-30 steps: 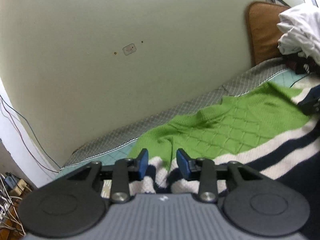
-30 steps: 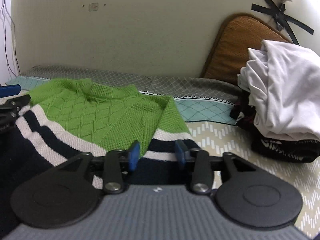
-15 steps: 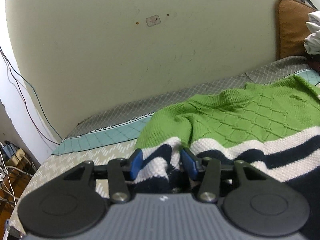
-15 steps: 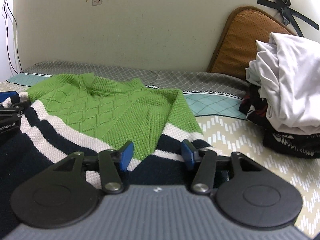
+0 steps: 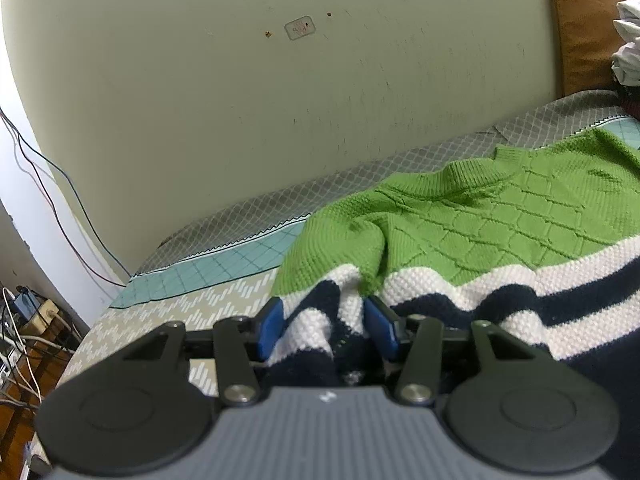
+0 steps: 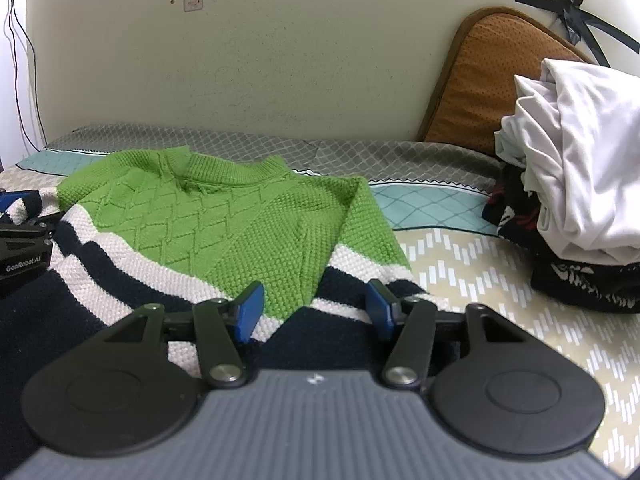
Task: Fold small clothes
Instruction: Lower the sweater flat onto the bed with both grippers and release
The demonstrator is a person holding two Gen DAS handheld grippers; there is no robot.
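I am looking at a bed (image 6: 480,280) pushed against a pale wall, its cover patterned in beige chevrons, a teal grid band and grey lattice. A green, white and navy sweater (image 6: 224,224) lies spread flat on it. To the right a heap of white and dark clothes (image 6: 572,184) sits on the cover, with a brown cushion (image 6: 492,76) propped behind.
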